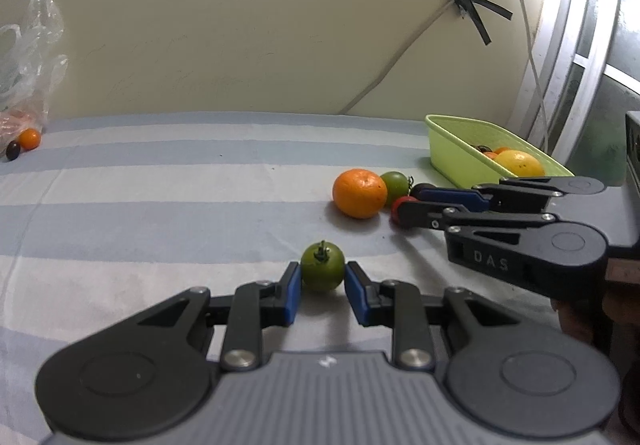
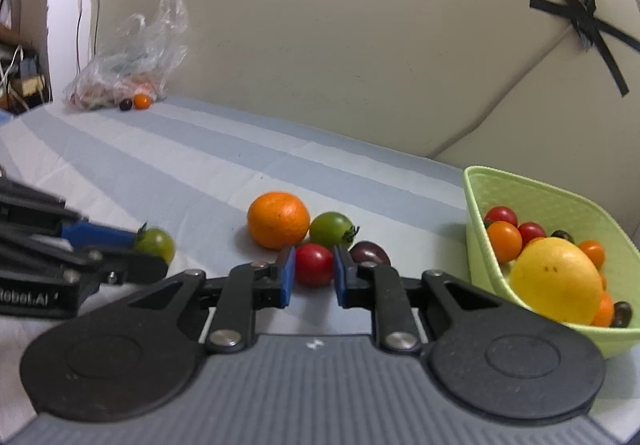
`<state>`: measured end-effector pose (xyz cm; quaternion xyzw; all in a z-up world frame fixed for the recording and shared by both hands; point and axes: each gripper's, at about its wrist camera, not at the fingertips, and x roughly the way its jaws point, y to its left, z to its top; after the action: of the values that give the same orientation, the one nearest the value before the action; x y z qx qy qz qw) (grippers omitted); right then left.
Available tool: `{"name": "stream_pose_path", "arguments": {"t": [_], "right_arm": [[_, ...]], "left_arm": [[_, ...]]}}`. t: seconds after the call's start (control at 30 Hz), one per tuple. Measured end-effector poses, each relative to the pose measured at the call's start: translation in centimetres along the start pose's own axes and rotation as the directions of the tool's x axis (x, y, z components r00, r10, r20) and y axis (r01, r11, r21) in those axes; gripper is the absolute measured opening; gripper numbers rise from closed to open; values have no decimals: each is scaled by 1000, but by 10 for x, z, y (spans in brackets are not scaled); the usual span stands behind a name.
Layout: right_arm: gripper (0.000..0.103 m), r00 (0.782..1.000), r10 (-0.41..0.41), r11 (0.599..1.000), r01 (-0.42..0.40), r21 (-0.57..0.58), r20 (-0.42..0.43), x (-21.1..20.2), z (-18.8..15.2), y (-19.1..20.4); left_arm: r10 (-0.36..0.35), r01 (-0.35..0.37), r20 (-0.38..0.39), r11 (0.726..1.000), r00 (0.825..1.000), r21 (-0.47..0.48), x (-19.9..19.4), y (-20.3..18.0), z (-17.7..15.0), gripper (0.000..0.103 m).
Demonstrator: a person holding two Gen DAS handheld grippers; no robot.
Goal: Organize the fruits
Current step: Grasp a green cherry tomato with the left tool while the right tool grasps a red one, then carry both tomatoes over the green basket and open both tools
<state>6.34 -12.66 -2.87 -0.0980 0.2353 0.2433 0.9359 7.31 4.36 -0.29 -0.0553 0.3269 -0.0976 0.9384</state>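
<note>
left gripper point(image 1: 322, 280) jaws bracket a green tomato point(image 1: 322, 271), right gripper point(image 2: 314, 272) jaws bracket a red tomato point(image 2: 314, 265), contact unclear on both, likely readying each for the basket point(image 2: 560, 191) at 3 o'clock.

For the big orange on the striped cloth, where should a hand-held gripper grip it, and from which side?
Grip the orange across its widest middle, probably coming from above or from its open left. It is round and smooth, so any narrower hold would likely slip. A green tomato touches its right side and a red tomato crowds its front right.
</note>
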Motion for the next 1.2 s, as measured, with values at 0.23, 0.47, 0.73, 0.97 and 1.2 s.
{"name": "stream_pose_path", "arguments": {"t": [0.23, 0.47, 0.73, 0.97, 1.2], "right_arm": [[21, 990, -20, 998, 12, 55, 141, -43, -8, -8], [22, 944, -240, 958, 191, 215, 228, -80, -14, -82], [22, 940, -273, 887, 165, 431, 202, -77, -24, -150], [46, 927, -330, 829, 194, 524, 179, -77, -31, -169], [46, 898, -379, 732, 143, 666, 223, -105, -48, -191]], "left_arm": [[-35, 33, 52, 998, 998, 49, -8, -20, 30, 25], [-184, 174, 49, 970, 982, 170, 45, -93, 89, 25], [-255, 262, -64, 952, 965, 159, 137, -147, 126, 26], [-245, 255, -87, 958, 965, 133, 152, -154, 121, 40], [-239, 233, 67, 968, 969, 91, 85, -111, 129, 41]]}}
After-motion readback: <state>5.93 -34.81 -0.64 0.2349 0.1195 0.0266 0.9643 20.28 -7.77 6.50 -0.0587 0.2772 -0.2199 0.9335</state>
